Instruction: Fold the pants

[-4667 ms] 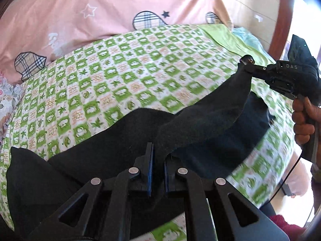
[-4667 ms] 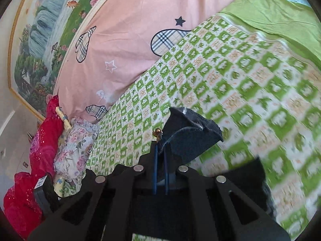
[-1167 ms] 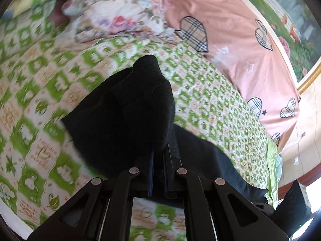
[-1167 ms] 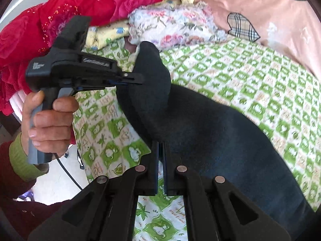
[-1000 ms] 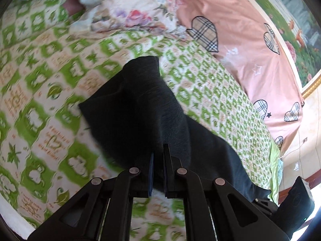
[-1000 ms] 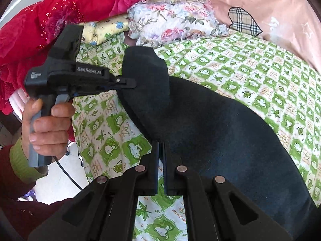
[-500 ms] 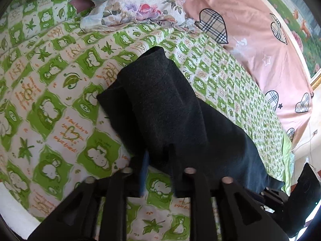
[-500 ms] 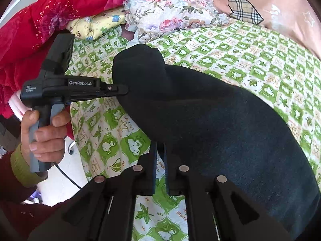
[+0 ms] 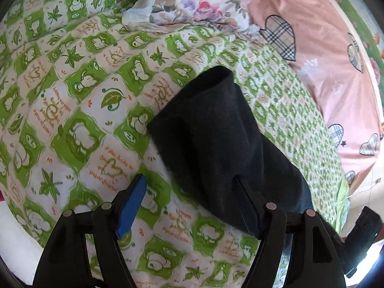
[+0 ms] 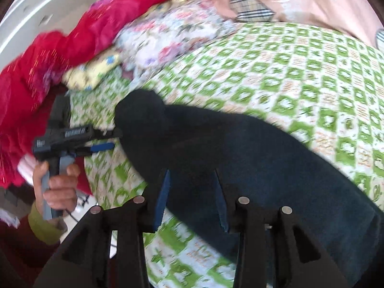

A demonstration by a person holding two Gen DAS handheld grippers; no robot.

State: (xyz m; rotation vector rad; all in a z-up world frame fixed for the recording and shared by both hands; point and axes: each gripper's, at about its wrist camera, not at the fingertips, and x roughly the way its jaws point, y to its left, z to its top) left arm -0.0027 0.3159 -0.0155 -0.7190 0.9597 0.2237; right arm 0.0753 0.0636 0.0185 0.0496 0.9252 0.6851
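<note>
- The pants (image 9: 216,144) lie on the green-checked bedspread (image 9: 79,110), a long dark band running from the near edge of the bed toward the pink quilt (image 9: 331,55); one end looks doubled back on itself, rounded and thick, near the floral pillow (image 9: 192,2)
- Left gripper (image 9: 189,192) stands wide, holding nothing — its blue pad sits over bare bedspread, the other finger rests against the near edge of the cloth
- Right gripper (image 10: 190,187) is also spread, jaws apart over the dark cloth with nothing pinched; that view is blurred, so whether its tips touch the fabric I cannot tell
- In the right view the left gripper (image 10: 105,141) shows from the side, just beside the rounded end, held in the left hand (image 10: 58,187)
- Handling, as a judgement: the fabric looks soft, matte and fairly thick, like fleece or knit — limp, not slippery, nothing fragile; it should drape and sag between two holds rather than keep a line, and it seems light enough for a pinch to carry
- Where to take hold: the two corners of the rounded end, one per gripper, pinching through both layers so the lower one does not trail behind; a grip in mid-panel would likely only bunch it
- The bedspread is soft too, so a low pinch risks catching it along with the cloth
</note>
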